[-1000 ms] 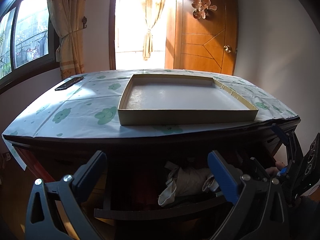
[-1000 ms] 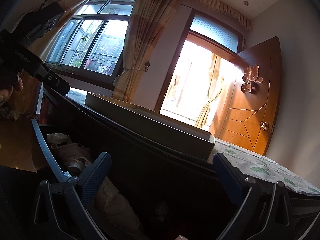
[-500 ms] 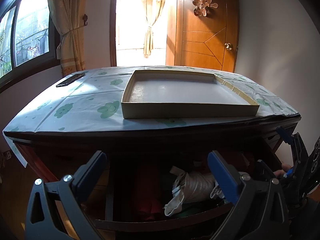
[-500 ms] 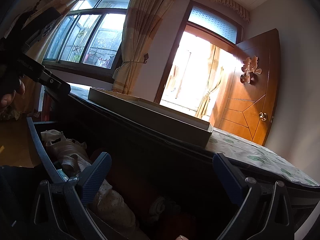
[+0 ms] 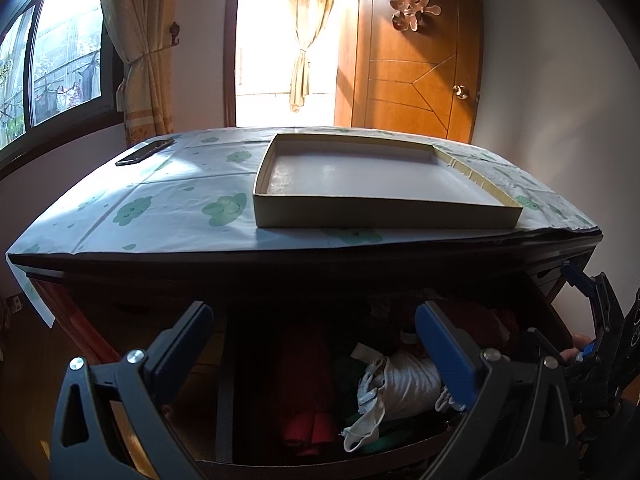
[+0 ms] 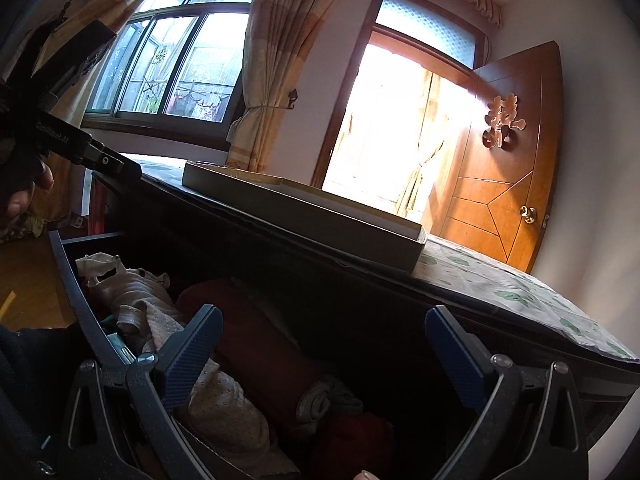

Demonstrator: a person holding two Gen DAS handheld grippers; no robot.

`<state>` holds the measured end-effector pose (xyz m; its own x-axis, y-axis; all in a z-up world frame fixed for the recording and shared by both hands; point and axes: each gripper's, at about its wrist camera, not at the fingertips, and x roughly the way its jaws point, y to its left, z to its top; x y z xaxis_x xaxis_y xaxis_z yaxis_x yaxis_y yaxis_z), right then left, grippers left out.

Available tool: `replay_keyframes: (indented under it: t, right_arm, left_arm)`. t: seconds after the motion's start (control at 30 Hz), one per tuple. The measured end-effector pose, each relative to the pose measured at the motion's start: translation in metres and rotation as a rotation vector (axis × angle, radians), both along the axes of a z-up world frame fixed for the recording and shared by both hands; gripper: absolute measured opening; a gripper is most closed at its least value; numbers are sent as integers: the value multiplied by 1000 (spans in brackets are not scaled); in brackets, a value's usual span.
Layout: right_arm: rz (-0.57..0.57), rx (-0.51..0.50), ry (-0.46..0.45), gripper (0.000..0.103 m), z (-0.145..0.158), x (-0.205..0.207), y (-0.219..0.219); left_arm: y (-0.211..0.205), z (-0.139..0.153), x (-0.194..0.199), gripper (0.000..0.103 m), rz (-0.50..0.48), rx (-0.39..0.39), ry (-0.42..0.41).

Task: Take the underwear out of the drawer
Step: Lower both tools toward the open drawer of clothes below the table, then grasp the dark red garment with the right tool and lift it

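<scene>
The dark wooden drawer (image 5: 320, 456) stands pulled out under the table top and holds rolled clothes. A white ribbed roll of underwear (image 5: 404, 384) lies in it, beside red rolls (image 5: 308, 424). In the right wrist view the white pieces (image 6: 136, 296) and a red roll (image 6: 256, 340) lie in the drawer (image 6: 76, 292). My left gripper (image 5: 316, 344) is open and empty, in front of and above the drawer. My right gripper (image 6: 320, 344) is open and empty over the drawer's right end; it shows at the right edge of the left wrist view (image 5: 600, 320).
A shallow cardboard tray (image 5: 384, 216) sits on the table's green-patterned cover (image 5: 160, 208). A dark phone (image 5: 144, 152) lies at the far left. Behind stand a wooden door (image 5: 416, 60), a bright doorway and curtained windows.
The drawer has come further out, showing more of the clothes inside. Both grippers have risen a little and stayed open.
</scene>
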<state>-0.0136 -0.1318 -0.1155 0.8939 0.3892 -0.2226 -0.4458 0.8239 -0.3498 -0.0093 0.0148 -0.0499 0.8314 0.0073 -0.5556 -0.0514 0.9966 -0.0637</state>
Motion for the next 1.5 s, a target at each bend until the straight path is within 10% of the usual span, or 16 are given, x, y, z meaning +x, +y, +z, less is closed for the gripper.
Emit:
replay_keyframes:
  t: [1.5]
  right_arm:
    - [0,-50,249,103,4,-9,0]
  left_arm:
    - [-7,-13,-7,103,-161,-22,110]
